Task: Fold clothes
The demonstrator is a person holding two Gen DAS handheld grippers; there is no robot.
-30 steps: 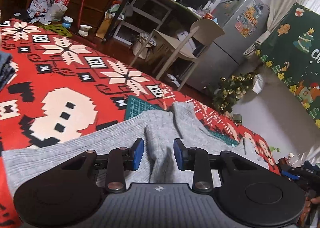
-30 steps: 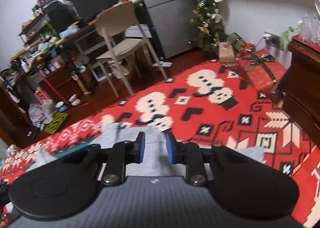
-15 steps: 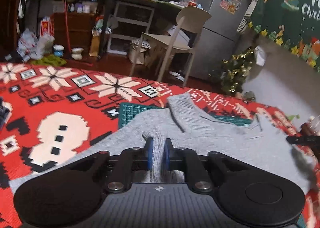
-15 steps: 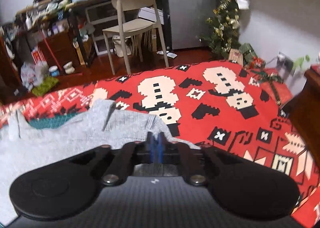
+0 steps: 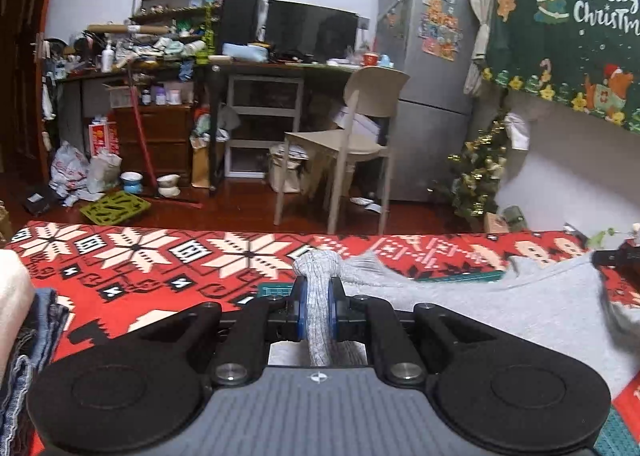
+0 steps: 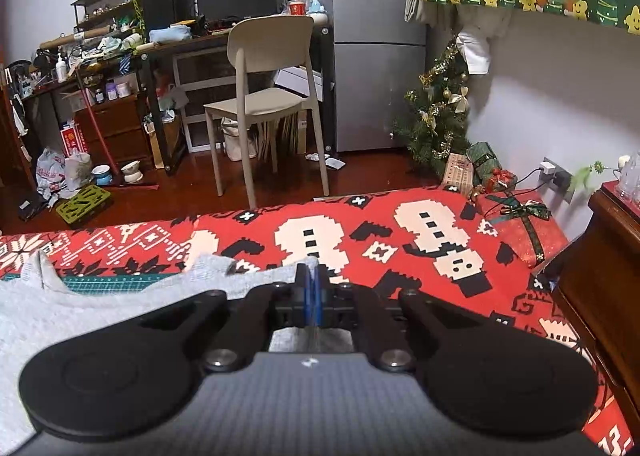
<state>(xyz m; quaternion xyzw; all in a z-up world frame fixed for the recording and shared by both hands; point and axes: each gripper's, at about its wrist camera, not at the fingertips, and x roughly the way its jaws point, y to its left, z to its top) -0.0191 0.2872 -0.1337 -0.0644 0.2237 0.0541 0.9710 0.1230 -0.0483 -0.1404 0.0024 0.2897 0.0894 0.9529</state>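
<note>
1. Left gripper (image 5: 318,310): aimed forward and somewhat downward over the bed, level from side to side in its own view, blue pads (image 5: 301,312) pinching a bunched roll of the grey sweater (image 5: 500,308). Jaws just closed in from a wider spread, cloth between them, a knot of ribbed knit bulging out past the fingertips.
2. Right gripper (image 6: 311,296): likewise tilted downward, pointing across the bed toward the beige chair (image 6: 268,95). Blue pads pressed almost together, only a thin layer of the grey sweater (image 6: 60,320) caught between them; jaws just closed from a wider gap. Grey cloth visible behind the fingers, under the gripper body.
3. Sweater: spread on the red patterned blanket (image 5: 140,260), stretching from the left gripper toward the right side of the left wrist view, one edge raised there beside the dark tip of the other gripper (image 5: 616,256). In the right wrist view, lying at the left, partly over a green cutting mat (image 6: 108,284).
4. Beside the left gripper, at the left edge: a stack of folded denim (image 5: 28,344) with a pale cloth on top.
5. Beyond the bed: wooden floor, cluttered desk (image 5: 224,67) with a dark monitor, grey fridge (image 6: 372,55), small decorated tree (image 6: 436,123).
6. Hands holding the grippers: outside both views.
</note>
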